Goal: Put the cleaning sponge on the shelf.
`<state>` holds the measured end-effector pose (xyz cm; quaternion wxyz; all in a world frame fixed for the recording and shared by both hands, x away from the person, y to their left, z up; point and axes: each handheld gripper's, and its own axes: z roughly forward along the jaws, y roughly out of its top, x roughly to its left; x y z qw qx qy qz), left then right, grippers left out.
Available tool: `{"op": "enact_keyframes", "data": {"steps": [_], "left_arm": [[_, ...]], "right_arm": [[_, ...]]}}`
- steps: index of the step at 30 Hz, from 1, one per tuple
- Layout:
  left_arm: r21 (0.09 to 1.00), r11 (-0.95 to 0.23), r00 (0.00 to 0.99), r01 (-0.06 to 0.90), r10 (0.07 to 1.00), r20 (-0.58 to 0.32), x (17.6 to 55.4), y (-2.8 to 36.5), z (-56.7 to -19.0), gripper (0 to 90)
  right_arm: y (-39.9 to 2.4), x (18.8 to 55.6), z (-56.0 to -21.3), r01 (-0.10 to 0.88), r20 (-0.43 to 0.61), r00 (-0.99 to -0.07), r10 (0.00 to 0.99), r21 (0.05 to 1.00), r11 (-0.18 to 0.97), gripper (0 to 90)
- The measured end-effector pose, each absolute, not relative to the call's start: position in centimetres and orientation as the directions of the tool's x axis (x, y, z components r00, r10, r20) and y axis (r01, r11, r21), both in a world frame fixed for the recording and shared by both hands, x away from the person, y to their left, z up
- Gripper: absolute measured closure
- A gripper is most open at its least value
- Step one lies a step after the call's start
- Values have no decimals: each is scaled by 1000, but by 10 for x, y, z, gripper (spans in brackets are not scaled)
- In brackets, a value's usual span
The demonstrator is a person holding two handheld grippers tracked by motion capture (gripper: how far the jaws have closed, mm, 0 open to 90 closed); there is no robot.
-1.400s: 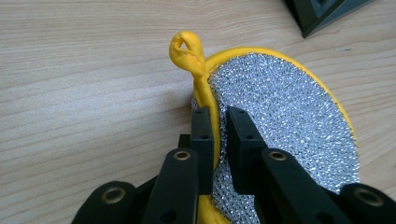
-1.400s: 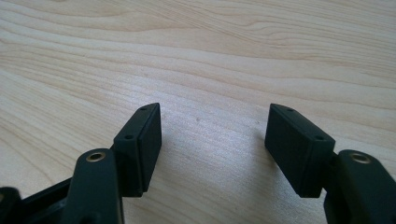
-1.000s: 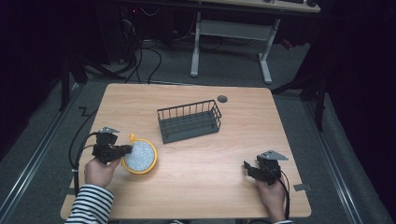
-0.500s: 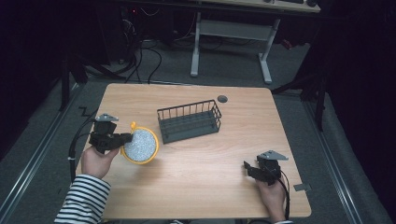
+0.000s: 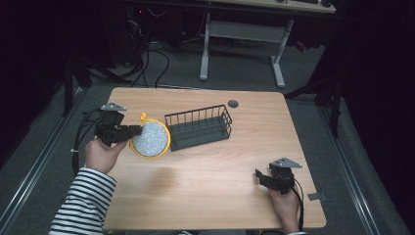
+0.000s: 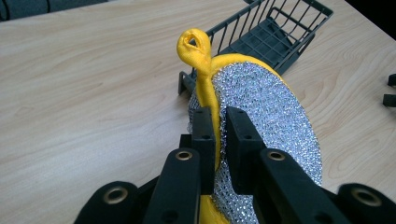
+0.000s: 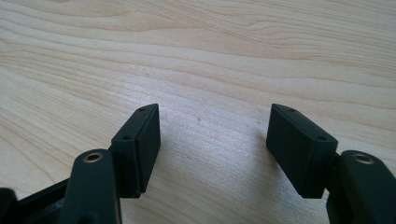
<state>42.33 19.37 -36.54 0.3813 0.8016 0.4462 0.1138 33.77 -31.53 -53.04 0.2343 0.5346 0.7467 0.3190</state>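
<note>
A round pot holder (image 5: pixel 150 138) with a yellow rim, a yellow hanging loop and a glittery silver face hangs lifted off the table at the left. My left gripper (image 5: pixel 131 131) is shut on its rim. In the left gripper view the jaws pinch the yellow edge of the pot holder (image 6: pixel 261 107) just below the loop, at my left gripper (image 6: pixel 218 122). A dark wire basket (image 5: pixel 198 126) stands just right of it on the table. My right gripper (image 5: pixel 259 177) rests open near the front right, and my right gripper (image 7: pixel 212 140) has bare wood between its jaws.
The wooden table (image 5: pixel 230 156) has a small dark round cap (image 5: pixel 233 103) near its back edge. A grey tag (image 5: pixel 316 196) lies at the front right corner. A desk frame and cables stand on the floor behind the table.
My left gripper has lifted the pot holder off the table and carried it toward the basket, tilting it more upright. The right gripper has stayed put.
</note>
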Motion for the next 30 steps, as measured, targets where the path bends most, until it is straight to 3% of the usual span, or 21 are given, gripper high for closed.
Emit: {"op": "enact_keyframes", "data": {"steps": [18,30], "left_arm": [[728,-357,635,585,760,-138,462,150,-316,830],[717,-381,640,583,759,-118,496,118,-315,830]], "right_arm": [[-317,338,-530,650,6,-317,948,729,213,341],[-317,338,-530,653,16,-319,948,729,207,334]]}}
